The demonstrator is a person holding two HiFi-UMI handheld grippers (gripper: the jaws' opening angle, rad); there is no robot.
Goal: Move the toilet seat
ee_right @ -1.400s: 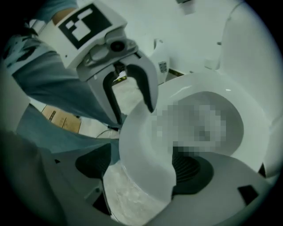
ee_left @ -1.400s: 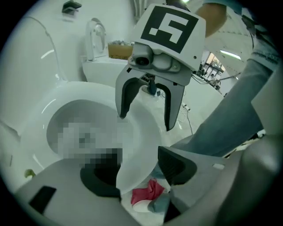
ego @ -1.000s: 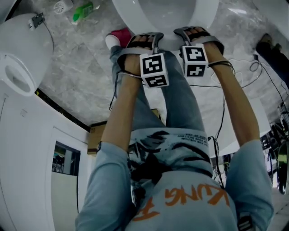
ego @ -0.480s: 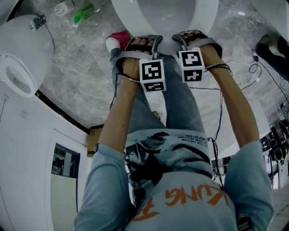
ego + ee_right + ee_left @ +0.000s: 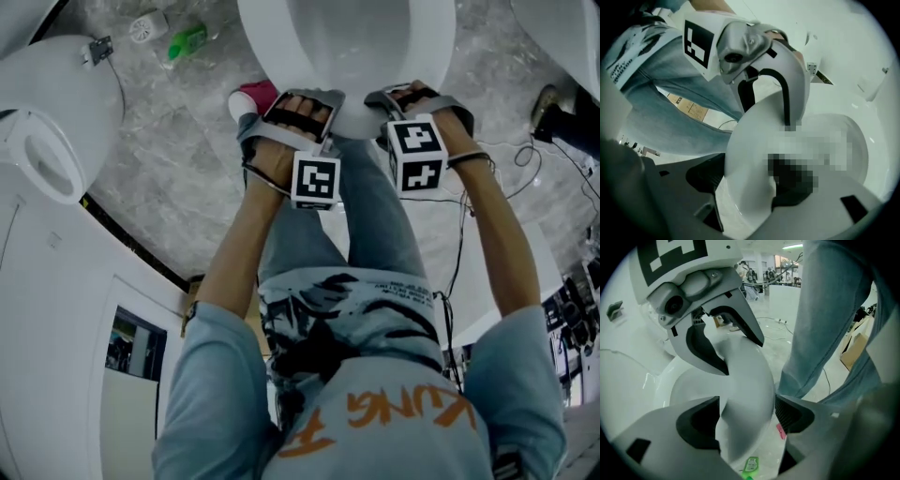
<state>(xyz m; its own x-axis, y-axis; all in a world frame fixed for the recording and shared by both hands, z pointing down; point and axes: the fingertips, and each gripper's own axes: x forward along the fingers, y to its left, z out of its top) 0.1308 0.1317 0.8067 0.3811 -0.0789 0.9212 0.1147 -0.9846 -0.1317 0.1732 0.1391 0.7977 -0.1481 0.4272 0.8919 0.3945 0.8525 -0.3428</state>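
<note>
Both marker cubes have dropped lower in the head view since a second ago, and the right one now sits tilted. The white toilet seat (image 5: 272,47) curves just ahead of both grippers, its front rim running between each pair of jaws. Behind the grippers are the person's jeans (image 5: 375,216). The left gripper (image 5: 307,96) is opening: its jaws stand wide on either side of the rim, with the pads barely clear of it and nothing held. The right gripper (image 5: 410,94) is narrower and clamps the rim just beside the left one. Near the left gripper's outer side is a pink shoe (image 5: 255,94), and farther out on the marble floor lies a green bottle (image 5: 187,42).
</note>
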